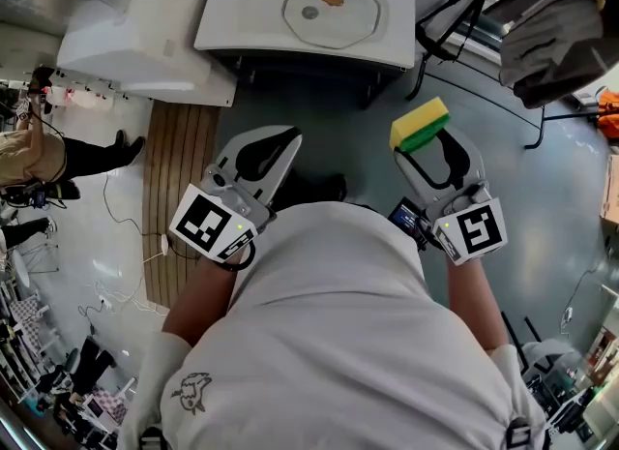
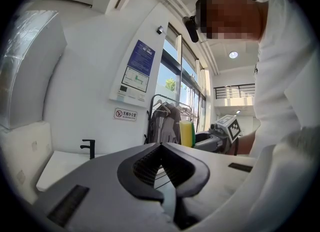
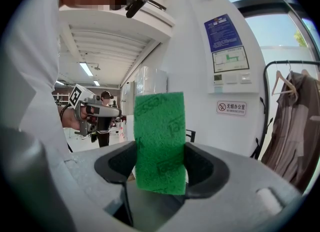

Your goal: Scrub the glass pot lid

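Closest, my white shirt (image 1: 329, 342) blocked the floor (image 1: 546, 216). My right gripper (image 1: 423, 140) pinched a sponge (image 1: 420, 124); my left gripper (image 1: 287, 136) sat closed, empty. Glass lid (image 1: 338, 24) in the sink (image 1: 237, 13) looked faint.

1. Pale grey, wedge-shaped plastic left gripper (image 1: 290, 136), with two jaws lined in black ribbed padding (image 2: 146, 166).
2. Right gripper (image 1: 430, 138) of the same pale grey shell and black lining.
3. White left marker cube (image 1: 207, 225) and right marker cube (image 1: 473, 229), each face printed with a black square pattern.
4. White short-sleeved shirt (image 1: 329, 342), with a small dark emblem (image 1: 194, 389) by the left sleeve.
5. Thin black wrist loop (image 1: 242, 257) below the left cube.
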